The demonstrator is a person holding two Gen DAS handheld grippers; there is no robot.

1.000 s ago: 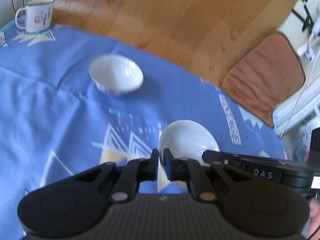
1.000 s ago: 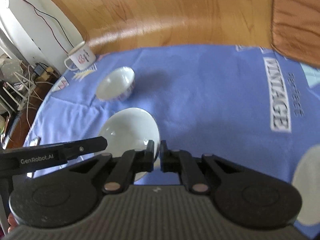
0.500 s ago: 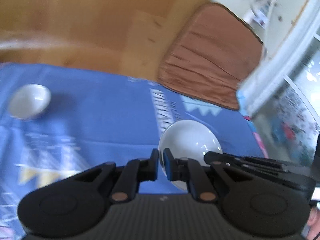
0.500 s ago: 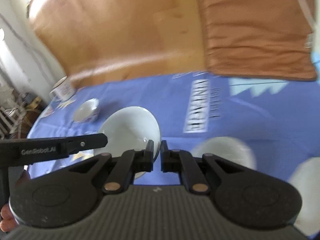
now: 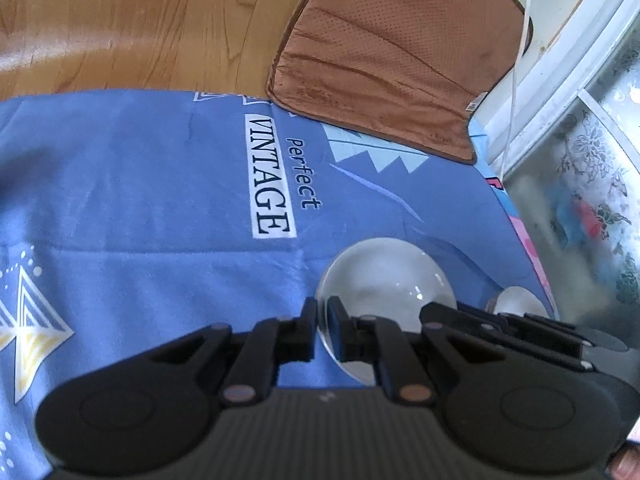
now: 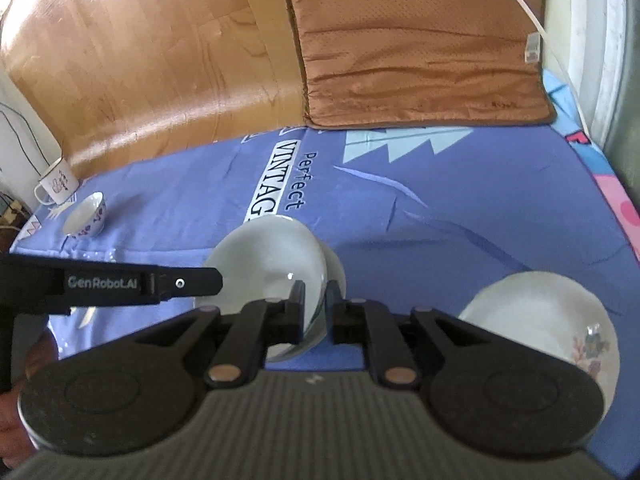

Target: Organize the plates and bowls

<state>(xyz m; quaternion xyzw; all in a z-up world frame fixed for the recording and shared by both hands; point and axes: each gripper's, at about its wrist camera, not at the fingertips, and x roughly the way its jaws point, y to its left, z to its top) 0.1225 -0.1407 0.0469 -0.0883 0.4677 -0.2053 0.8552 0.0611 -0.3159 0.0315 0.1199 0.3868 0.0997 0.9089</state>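
Plate [image 6: 268, 264] carried toward second plate [image 6: 536, 320]

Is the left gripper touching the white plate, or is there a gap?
Touching. In the left wrist view the left gripper pinches the near rim of the white plate between its fingers, no gap showing.

White plate [image 6: 264, 264] held tilted, flowered bowl [image 6: 86, 216] far-left
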